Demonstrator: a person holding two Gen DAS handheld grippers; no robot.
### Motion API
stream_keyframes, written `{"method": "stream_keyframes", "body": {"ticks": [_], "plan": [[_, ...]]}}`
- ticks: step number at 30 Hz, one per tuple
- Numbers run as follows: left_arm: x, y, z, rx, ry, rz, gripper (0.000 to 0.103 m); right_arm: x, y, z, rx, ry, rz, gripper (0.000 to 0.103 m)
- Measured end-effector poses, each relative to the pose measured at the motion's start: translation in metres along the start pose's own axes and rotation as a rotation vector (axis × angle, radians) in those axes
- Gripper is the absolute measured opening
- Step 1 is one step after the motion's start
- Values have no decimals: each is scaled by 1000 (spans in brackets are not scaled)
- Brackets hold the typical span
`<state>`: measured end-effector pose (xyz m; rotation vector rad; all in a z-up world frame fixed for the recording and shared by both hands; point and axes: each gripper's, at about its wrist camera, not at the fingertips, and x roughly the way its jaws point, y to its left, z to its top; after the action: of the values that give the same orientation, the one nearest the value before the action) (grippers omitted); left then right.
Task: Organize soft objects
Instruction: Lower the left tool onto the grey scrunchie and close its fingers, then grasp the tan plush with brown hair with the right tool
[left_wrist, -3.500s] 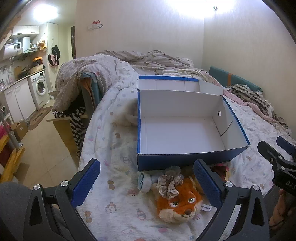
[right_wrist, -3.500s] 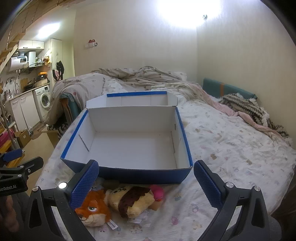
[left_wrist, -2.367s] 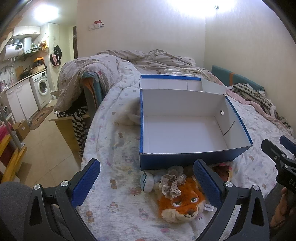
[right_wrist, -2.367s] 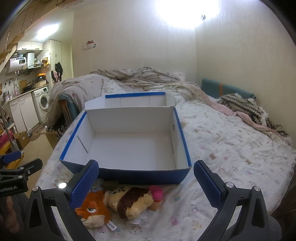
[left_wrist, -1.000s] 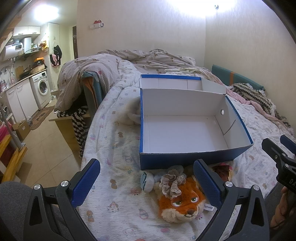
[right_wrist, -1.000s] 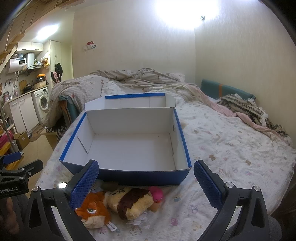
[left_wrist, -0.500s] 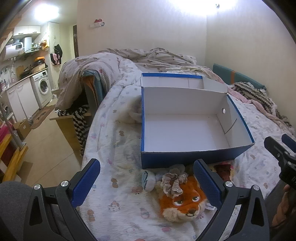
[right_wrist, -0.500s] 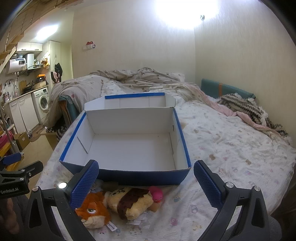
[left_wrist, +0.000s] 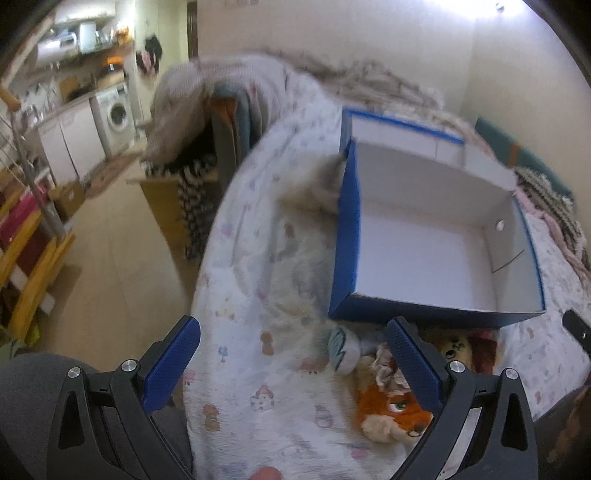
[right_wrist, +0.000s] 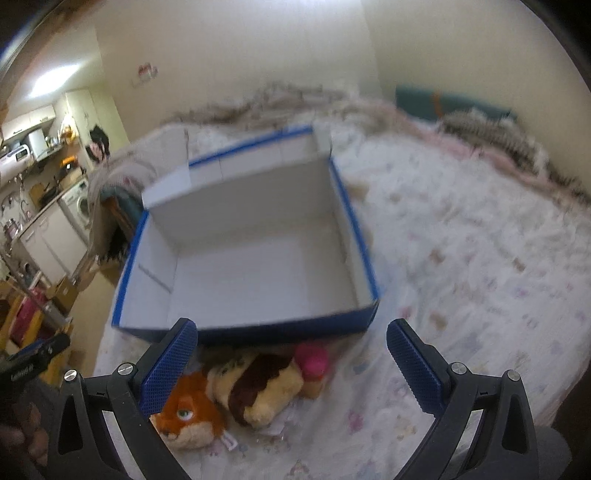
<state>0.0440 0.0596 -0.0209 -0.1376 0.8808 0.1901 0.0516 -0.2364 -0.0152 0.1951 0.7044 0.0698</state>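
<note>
An empty blue box with a white inside (left_wrist: 424, 254) (right_wrist: 258, 266) stands on the bed. Soft toys lie in front of its near wall: an orange fox plush (left_wrist: 391, 410) (right_wrist: 192, 417), a cream and brown plush (right_wrist: 258, 387), a pink toy (right_wrist: 312, 360) and a small white plush (left_wrist: 343, 350). My left gripper (left_wrist: 291, 363) is open and empty above the bedsheet, left of the fox. My right gripper (right_wrist: 291, 363) is open and empty above the cream and brown plush.
The bed (right_wrist: 461, 258) has a patterned sheet and rumpled blankets (left_wrist: 369, 77) at the far end. Left of the bed there are clothes on a chair (left_wrist: 195, 140), bare floor (left_wrist: 110, 258), a washing machine (left_wrist: 114, 114) and yellow shelving (left_wrist: 29, 258).
Both views are now blurred and tilted. Both grippers have moved closer over the toys and tipped downward. The left view has swung left. Both grippers stay open.
</note>
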Motion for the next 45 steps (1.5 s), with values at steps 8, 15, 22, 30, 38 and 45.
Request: {"method": "stream_keyframes", "body": {"ticks": [8, 15, 22, 30, 38, 45], "plan": [[75, -20, 5, 22, 320, -57, 100, 48, -13, -11, 85, 175, 34, 103], [97, -64, 4, 64, 464, -198, 89, 56, -17, -16, 98, 206, 25, 103], [122, -92, -1, 81, 598, -215, 76, 55, -18, -13, 116, 196, 29, 103], [127, -93, 1, 95, 607, -227, 29, 55, -20, -13, 133, 189, 33, 103], [96, -63, 19, 92, 503, -221, 13, 56, -21, -14, 129, 193, 35, 103], [70, -36, 28, 179, 320, -88, 13, 57, -24, -14, 151, 199, 42, 103]]}}
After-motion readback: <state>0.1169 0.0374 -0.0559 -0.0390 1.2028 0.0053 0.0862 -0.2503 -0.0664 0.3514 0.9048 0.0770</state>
